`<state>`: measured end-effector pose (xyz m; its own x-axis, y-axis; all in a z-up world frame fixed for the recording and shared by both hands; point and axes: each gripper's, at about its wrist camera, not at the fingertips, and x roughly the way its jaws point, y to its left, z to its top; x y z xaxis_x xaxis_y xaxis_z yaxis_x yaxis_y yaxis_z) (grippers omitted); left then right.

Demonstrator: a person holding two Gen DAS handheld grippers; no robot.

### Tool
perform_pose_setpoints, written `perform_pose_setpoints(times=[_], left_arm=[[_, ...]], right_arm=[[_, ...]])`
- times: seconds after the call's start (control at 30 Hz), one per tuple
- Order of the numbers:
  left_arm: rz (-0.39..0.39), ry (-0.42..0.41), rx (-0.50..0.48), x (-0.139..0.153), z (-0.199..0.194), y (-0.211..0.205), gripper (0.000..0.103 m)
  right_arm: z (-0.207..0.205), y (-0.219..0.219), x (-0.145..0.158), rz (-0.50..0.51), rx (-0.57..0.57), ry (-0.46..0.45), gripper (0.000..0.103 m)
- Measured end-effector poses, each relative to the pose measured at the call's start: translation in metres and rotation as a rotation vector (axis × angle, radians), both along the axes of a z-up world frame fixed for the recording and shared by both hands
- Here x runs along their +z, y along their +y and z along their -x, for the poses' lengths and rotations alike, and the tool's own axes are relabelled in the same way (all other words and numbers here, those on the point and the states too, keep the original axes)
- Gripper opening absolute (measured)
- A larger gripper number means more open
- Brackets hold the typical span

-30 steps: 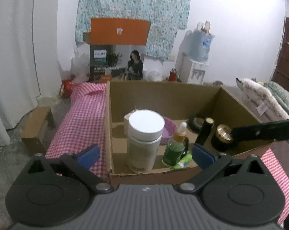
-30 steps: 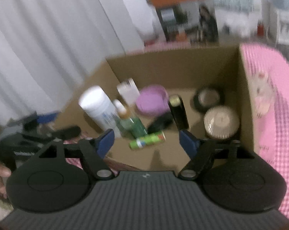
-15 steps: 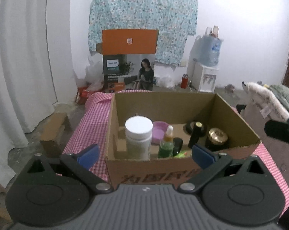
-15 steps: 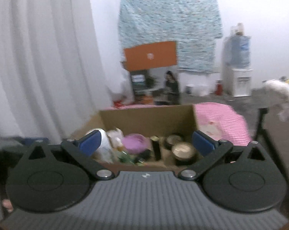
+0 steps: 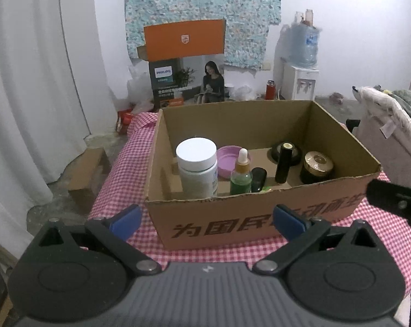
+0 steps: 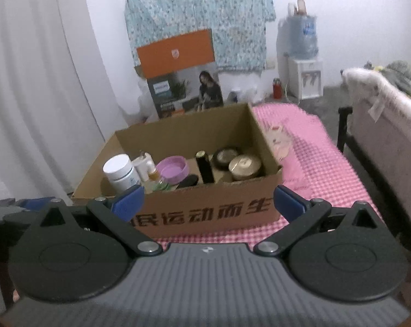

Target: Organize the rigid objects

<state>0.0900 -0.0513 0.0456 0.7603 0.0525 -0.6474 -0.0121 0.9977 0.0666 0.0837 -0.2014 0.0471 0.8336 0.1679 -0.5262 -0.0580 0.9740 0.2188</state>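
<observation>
Both tongs, left (image 5: 206, 219) and right (image 6: 208, 204), have been drawn back from the cardboard box (image 5: 259, 218) since a second ago and are spread wide, empty. The packing is judged near finished. The box is seen on the checked desk (image 5: 115, 185), its long axis crosswise, its bottles upright inside.
</observation>
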Motion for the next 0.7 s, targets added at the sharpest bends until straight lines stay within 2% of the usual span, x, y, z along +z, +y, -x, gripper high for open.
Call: perform_pose_setpoints(times=[0.4, 0.7], left_arm=[[0.038, 0.014, 0.001, 0.005, -0.005, 0.008, 0.103], [0.029, 0.013, 0.008, 0.006, -0.006, 0.010, 0.103]], right_arm=[[-0.013, 0.017, -0.014, 0.056, 0.034, 0.040, 0.102], [-0.017, 0.022, -0.013, 0.069, 0.054, 0.039, 0.102]])
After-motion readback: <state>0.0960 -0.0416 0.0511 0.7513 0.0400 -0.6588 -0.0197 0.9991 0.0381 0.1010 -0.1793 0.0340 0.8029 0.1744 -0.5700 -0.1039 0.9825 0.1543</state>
